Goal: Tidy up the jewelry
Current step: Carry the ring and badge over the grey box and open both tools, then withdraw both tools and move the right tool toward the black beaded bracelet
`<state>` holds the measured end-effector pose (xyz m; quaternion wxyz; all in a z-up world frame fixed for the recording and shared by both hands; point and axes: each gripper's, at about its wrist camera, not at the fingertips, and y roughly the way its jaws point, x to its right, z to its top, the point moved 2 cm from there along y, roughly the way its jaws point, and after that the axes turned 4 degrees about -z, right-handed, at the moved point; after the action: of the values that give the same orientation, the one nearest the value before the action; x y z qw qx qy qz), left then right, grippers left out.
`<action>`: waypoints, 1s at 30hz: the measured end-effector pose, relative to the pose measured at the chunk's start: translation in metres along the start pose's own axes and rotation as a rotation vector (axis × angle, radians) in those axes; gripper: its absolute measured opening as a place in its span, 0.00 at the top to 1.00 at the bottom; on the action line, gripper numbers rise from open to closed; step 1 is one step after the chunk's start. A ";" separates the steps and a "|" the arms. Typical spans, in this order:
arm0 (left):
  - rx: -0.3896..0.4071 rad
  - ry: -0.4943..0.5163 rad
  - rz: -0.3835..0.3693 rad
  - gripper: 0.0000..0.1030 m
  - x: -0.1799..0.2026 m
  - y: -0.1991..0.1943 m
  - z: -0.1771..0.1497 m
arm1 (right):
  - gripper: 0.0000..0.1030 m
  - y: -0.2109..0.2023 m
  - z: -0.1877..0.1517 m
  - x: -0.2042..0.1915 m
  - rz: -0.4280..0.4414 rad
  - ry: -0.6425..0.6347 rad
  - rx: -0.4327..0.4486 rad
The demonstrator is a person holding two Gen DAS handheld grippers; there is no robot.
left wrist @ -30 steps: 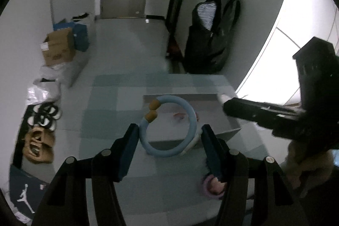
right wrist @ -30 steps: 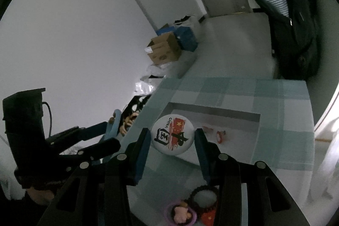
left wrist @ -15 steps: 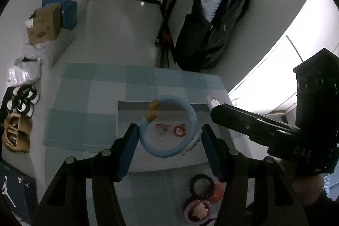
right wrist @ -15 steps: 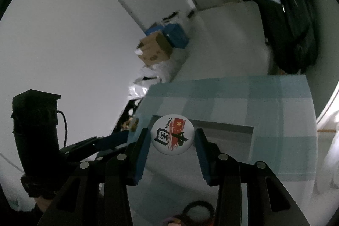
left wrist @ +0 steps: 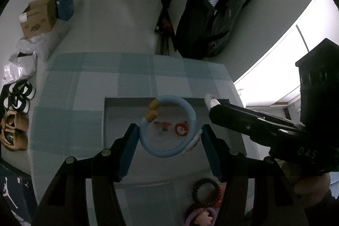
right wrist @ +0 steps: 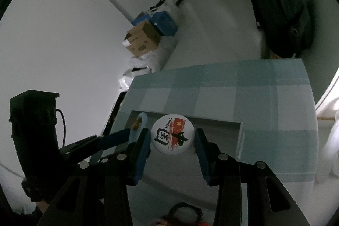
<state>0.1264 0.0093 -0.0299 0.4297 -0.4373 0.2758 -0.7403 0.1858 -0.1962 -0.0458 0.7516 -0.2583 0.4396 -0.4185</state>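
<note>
My left gripper (left wrist: 169, 132) is shut on a light-blue ring bracelet (left wrist: 165, 153) with yellow ends and holds it upright above a shallow grey box (left wrist: 127, 101). Two small red trinkets (left wrist: 181, 129) lie on the box floor under the ring. My right gripper (right wrist: 172, 139) is shut on a round white badge (right wrist: 172, 135) printed with a red flag and black characters, over the same box (right wrist: 211, 120). In the left wrist view the right gripper (left wrist: 243, 120) reaches in from the right, with the badge's edge (left wrist: 209, 99) showing. The left gripper (right wrist: 110, 141) and bracelet (right wrist: 142, 120) appear left in the right wrist view.
The box sits on a table with a blue checked cloth (left wrist: 84, 86). A dark spiral hair tie (left wrist: 206, 190) and a purple ring with a doll (left wrist: 200, 217) lie near the front edge. Beyond the table: cardboard box (left wrist: 39, 18), hanging black jacket (left wrist: 211, 20), shoes (left wrist: 14, 135).
Both grippers have moved forward and down over the grey box, which now looks larger and lies under them. The bracelet and the badge stay gripped as before.
</note>
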 end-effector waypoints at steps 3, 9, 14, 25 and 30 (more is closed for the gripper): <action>-0.014 0.002 0.003 0.46 0.000 0.002 -0.002 | 0.60 0.000 -0.001 0.002 -0.002 0.005 -0.007; -0.039 -0.027 0.001 0.46 -0.004 0.005 -0.002 | 0.60 0.000 -0.002 0.005 -0.020 0.019 -0.013; -0.079 -0.032 0.020 0.46 -0.006 0.007 -0.001 | 0.58 -0.001 -0.002 0.009 -0.027 0.042 -0.024; -0.068 -0.016 0.034 0.34 -0.004 0.005 -0.005 | 0.57 -0.017 -0.005 0.009 -0.034 0.026 0.036; -0.042 -0.004 0.051 0.33 -0.002 -0.004 -0.008 | 0.52 -0.028 -0.007 0.006 -0.026 0.017 0.072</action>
<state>0.1179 0.0133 -0.0316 0.4399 -0.4406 0.3015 -0.7221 0.1705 -0.2161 -0.0307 0.7512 -0.2332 0.4270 -0.4461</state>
